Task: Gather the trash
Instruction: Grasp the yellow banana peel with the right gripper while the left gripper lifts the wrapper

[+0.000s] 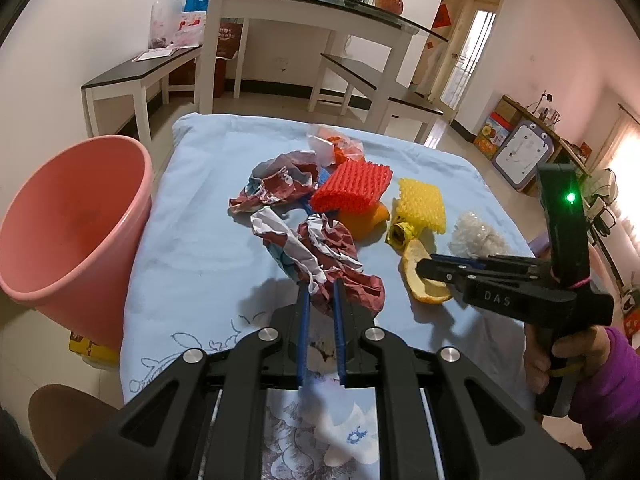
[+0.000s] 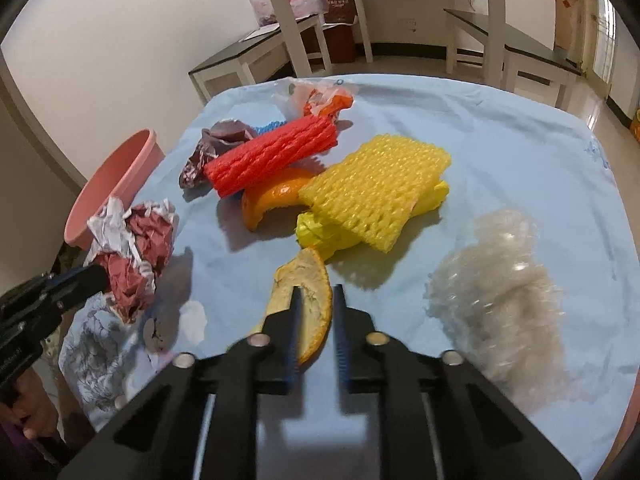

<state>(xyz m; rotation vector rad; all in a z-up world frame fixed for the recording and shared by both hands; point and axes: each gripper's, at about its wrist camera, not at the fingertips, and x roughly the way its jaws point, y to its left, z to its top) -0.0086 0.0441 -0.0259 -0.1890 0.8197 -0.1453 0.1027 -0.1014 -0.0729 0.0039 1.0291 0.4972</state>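
1. Left wrist view: the left tool (image 1: 321, 286) grips a crumpled maroon-and-white paper wad (image 1: 320, 252) on the blue-clothed desk (image 1: 192, 216); the pink plastic bucket (image 1: 76, 224) at left looks empty.
2. Right tool (image 2: 316, 294), jaws parted, straddles the curled orange peel (image 2: 306, 300); foam nets and wrappers remain, so little seems collected.

The trash is lying on the cloth (image 1: 192, 216) at mid-frame in the left wrist view. The bucket (image 1: 76, 216) is standing at the left edge, beside the cloth. The crumpled paper (image 1: 320, 256) is sitting just above the left gripper (image 1: 320, 288). The foam net (image 1: 352, 186) is resting above it, the second net (image 1: 422, 204) to its right. The peel (image 1: 420, 276) is lying lower right, under the right gripper (image 1: 424, 268). The bubble wrap (image 1: 476, 236) is sitting farthest right.
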